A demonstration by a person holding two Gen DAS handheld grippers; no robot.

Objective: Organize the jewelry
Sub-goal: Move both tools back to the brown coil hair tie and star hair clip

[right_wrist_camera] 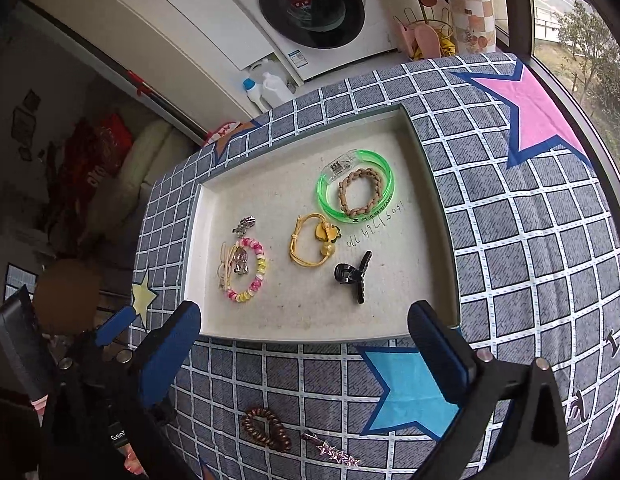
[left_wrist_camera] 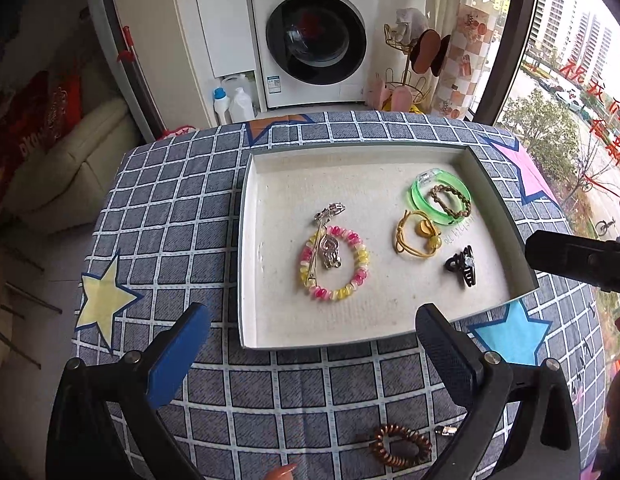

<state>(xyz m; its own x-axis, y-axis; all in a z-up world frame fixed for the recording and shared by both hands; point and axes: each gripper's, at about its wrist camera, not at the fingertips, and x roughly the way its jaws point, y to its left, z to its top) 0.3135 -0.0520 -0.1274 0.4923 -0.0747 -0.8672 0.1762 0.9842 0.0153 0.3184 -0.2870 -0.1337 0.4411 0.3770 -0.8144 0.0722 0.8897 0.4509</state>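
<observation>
Jewelry lay mostly inside a shallow white tray (left_wrist_camera: 250, 240) on the checked bench (left_wrist_camera: 170, 208): a green bangle (left_wrist_camera: 419, 196) ringed a braided band (left_wrist_camera: 449, 200) at the far right, a yellow cord bracelet (left_wrist_camera: 413, 236) sat just in front of it, a pink-and-yellow beaded bracelet (left_wrist_camera: 333, 262) lay to the left with a silver brooch (left_wrist_camera: 329, 240) across it, and a black claw clip (left_wrist_camera: 461, 266) rested near the right wall. Outside the tray, on the near bench, a brown coil hair tie (right_wrist_camera: 266, 428) lay beside a star hair clip (right_wrist_camera: 335, 454). The left hand-held gripper (left_wrist_camera: 313, 340) and the right hand-held gripper (right_wrist_camera: 304, 340) both hovered spread wide and grasping nothing over the tray's near edge.
</observation>
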